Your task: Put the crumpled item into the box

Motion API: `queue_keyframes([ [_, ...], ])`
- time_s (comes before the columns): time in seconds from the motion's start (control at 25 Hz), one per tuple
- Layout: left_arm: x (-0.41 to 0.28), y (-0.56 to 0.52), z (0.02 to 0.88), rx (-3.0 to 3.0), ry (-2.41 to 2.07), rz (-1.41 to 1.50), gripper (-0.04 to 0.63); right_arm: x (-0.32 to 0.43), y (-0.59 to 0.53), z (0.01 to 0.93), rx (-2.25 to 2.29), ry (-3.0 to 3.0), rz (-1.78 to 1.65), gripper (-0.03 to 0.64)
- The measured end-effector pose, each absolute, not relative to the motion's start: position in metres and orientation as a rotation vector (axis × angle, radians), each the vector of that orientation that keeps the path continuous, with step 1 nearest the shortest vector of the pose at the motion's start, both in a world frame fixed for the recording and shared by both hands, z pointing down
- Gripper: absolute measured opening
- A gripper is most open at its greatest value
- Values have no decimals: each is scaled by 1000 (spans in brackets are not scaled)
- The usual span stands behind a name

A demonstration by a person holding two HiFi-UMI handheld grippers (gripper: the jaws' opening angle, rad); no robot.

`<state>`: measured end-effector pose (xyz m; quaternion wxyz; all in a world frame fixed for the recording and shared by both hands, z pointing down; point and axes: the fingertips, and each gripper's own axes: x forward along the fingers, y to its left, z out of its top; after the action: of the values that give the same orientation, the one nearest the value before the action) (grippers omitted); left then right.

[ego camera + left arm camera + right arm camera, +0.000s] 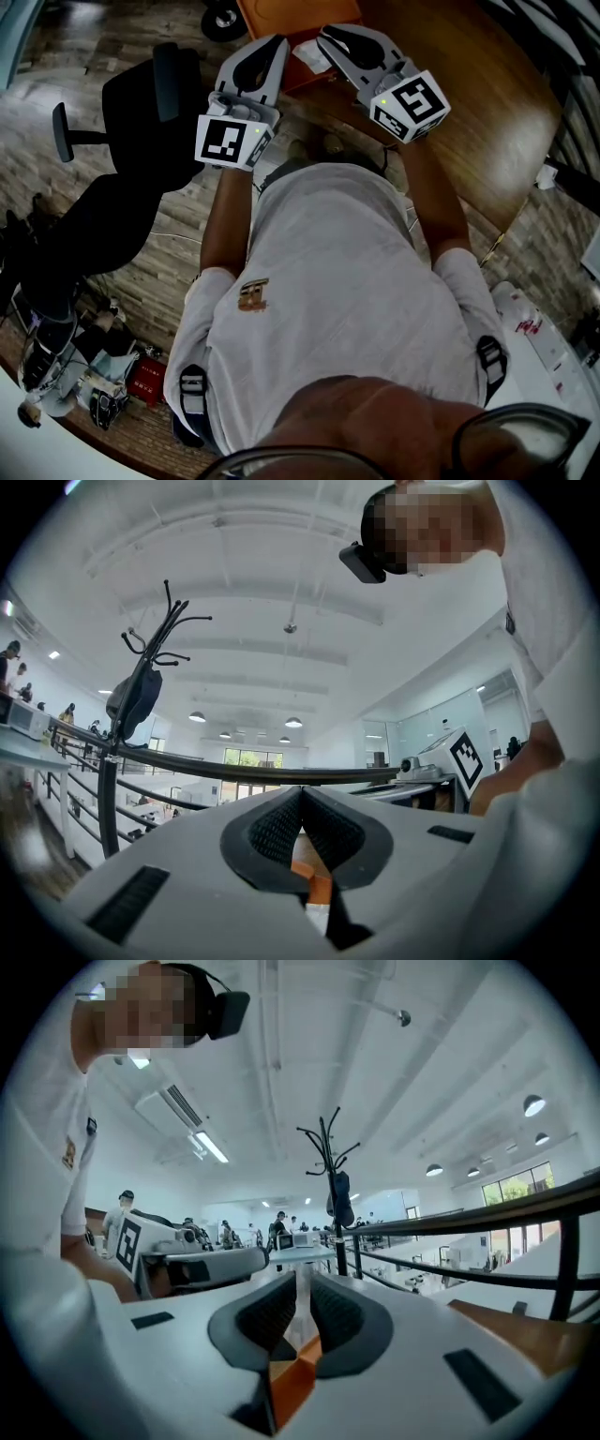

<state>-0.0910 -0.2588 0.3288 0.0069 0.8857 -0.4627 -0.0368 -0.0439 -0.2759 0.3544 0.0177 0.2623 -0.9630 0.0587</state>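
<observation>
Box [292, 21], apparently under left tool [276, 45]; forearm [230, 211] stretched forward

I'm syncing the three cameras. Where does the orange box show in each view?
Head view: orange box at the top edge, centre.
Left gripper view: a sliver of it bottom centre, below the shut jaws.
Right gripper view: a patch of it bottom centre, below the closing, empty jaws.
Shared landmark: white shirt, at the left gripper view's right edge, the right gripper view's left edge.
</observation>
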Motion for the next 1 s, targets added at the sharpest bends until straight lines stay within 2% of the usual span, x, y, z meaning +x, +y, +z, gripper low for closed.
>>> queue_keyframes([
  [0.36, -76, -248, 308, 2824, -1414, -148, 20, -39, -244, 315, 724, -3168, 24, 44],
  [1.0, -60, -232, 306, 2852, -1409, -129, 20, -32, -227, 309, 730, -3171, -94, 32],
])
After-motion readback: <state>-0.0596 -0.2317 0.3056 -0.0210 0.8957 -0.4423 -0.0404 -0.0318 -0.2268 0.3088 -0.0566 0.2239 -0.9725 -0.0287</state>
